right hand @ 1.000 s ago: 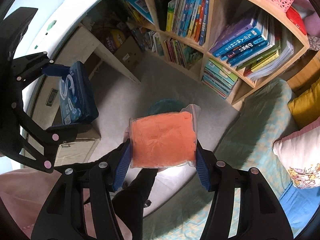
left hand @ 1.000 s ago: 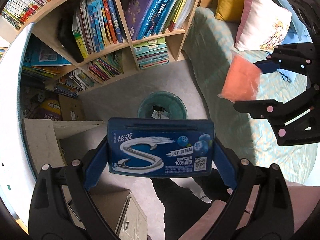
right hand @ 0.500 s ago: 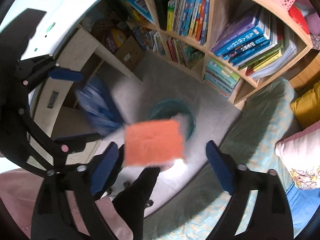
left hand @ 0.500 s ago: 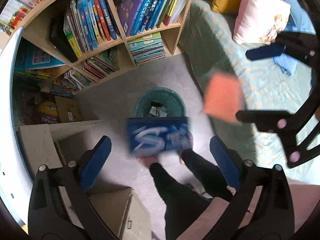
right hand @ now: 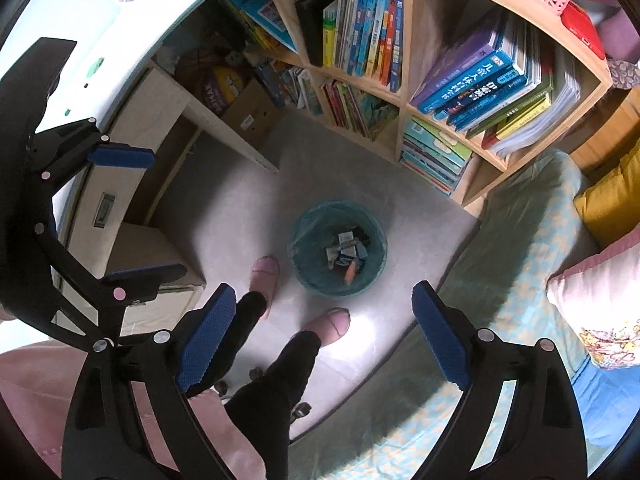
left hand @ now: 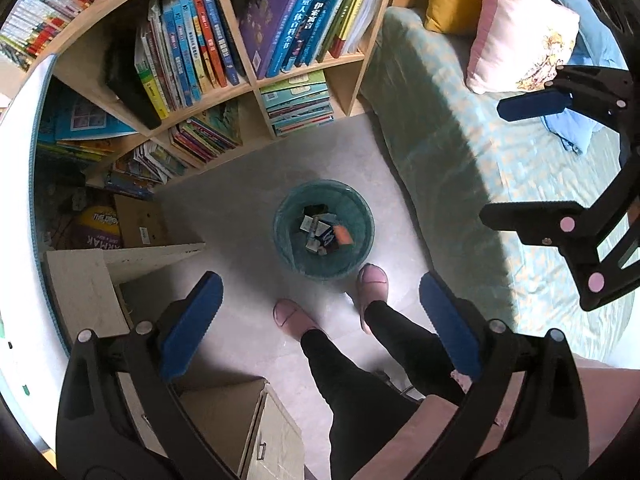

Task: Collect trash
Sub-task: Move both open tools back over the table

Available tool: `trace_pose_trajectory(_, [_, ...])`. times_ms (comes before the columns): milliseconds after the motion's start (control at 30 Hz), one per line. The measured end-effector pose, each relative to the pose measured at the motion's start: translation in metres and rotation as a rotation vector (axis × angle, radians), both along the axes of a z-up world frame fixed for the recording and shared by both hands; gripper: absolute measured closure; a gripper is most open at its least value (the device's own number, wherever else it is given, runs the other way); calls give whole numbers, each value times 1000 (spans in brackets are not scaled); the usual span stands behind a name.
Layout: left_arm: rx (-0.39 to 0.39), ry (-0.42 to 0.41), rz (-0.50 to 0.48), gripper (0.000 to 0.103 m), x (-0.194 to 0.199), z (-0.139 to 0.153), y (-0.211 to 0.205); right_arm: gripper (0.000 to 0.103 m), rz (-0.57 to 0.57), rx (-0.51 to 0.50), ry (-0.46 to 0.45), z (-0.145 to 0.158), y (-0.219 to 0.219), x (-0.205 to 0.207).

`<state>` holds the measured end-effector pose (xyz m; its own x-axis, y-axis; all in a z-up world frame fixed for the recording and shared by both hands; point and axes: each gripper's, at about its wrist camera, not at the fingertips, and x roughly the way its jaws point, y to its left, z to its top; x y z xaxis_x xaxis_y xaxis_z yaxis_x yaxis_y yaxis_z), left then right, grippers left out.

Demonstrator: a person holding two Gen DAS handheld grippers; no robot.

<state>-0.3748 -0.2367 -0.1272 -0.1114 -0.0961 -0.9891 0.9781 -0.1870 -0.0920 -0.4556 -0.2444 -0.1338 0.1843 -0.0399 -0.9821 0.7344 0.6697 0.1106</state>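
Left gripper [left hand: 316,320] and right gripper [right hand: 324,328] both spread, empty; teal bin [left hand: 362,210] holds wrappers, seemingly orange packet [left hand: 342,235]; further trash unseen.

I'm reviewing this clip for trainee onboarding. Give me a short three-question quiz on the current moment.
1. True or false: the left tool grips a blue pack.
2. Where does the orange item lie? A) on the bed B) in the teal bin C) on a shelf
3. Fill in: the right tool has its jaws ____.

Key: 1 false, it is open and empty; 2 B; 3 open.
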Motion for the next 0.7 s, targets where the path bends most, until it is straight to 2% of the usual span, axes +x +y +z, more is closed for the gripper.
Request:
trace_pose_trajectory(467, [-47, -37, 63, 7, 22, 22, 15, 14, 38, -40, -27, 16, 4, 14])
trace_pose_trajectory(700, [-70, -46, 137, 7, 38, 34, 25, 14, 99, -68, -38, 26, 3, 29])
